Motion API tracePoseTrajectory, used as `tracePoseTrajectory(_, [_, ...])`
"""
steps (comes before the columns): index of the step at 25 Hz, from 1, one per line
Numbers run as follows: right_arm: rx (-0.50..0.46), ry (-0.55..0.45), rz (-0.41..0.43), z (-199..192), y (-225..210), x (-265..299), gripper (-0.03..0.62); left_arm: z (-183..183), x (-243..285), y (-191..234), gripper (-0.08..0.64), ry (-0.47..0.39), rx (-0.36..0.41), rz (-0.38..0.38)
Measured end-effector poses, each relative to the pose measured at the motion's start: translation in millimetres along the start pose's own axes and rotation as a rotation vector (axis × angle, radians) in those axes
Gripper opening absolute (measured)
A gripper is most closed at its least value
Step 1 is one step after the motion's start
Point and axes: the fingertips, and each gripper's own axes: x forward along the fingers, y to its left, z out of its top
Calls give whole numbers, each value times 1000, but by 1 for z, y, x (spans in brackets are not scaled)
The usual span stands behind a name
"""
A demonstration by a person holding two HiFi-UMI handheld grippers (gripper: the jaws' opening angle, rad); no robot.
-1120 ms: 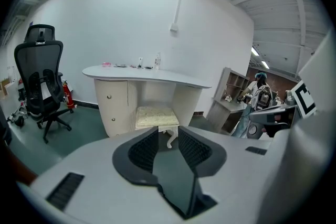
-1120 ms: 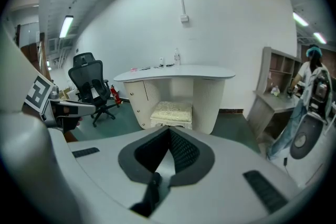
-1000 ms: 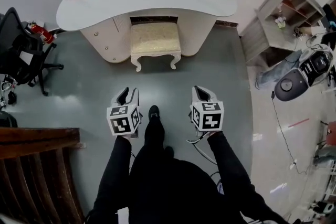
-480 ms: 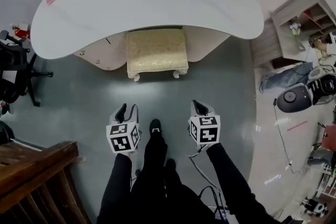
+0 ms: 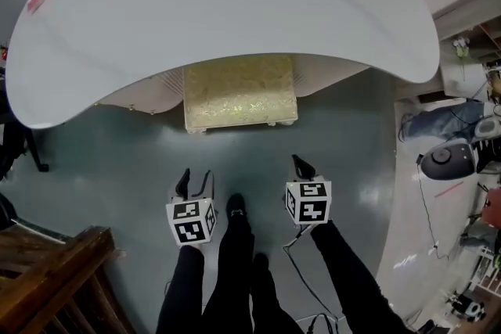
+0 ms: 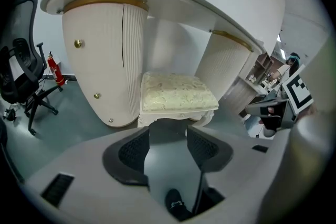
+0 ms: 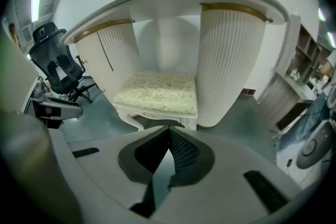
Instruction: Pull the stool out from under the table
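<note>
A cream cushioned stool (image 5: pixel 239 102) with white carved legs sits tucked between the pedestals of the curved white table (image 5: pixel 235 4). Its front edge sticks out a little past the tabletop. Both grippers hover over the floor short of it, touching nothing. In the head view my left gripper (image 5: pixel 195 179) is open, with two separate tips showing. My right gripper (image 5: pixel 300 165) is shut and empty. The left gripper view shows the stool (image 6: pixel 176 96) just beyond the open left gripper (image 6: pixel 168 131). In the right gripper view the stool (image 7: pixel 157 92) lies ahead of the shut right gripper (image 7: pixel 169 131).
Ribbed white pedestals (image 6: pixel 102 60) (image 7: pixel 231 60) flank the stool on both sides. A black office chair (image 6: pixel 21 71) and a red fire extinguisher (image 6: pixel 54 68) stand to the left. Dark wooden furniture (image 5: pixel 55 278) is at my near left. A round grey device (image 5: pixel 442 160) and shelves are to the right.
I have walked closer to the table, so the stool and table now look much larger. Both grippers came forward with me and kept their jaw states.
</note>
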Motion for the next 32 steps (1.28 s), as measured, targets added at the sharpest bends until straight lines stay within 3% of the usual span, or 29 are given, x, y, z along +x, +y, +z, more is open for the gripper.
tracePoseTrajectory(4, [-34, 4, -44, -5, -6, 26, 4, -10, 27, 15, 235, 11, -13, 13])
tracePoseTrajectory(6, [-15, 22, -41, -12, -8, 32, 85, -14, 34, 19, 236, 15, -14, 12])
tracePoseTrajectory(9, [13, 39, -42, -18, -13, 40, 101, -13, 42, 24, 238, 8, -13, 13])
tracePoseTrajectory(14, [-32, 51, -89, -27, -27, 65, 159, -23, 70, 36, 262, 14, -8, 25])
tracePoseTrajectory(18, [-44, 54, -129, -32, -36, 87, 193, -30, 91, 44, 294, 26, 43, 39])
tracePoseTrajectory(25, [-100, 72, -203, -45, -53, 128, 232, -40, 132, 57, 342, 29, 114, 99])
tracePoseTrajectory(32, [-59, 58, -237, -50, -70, 163, 236, -46, 166, 72, 342, -2, 101, 138])
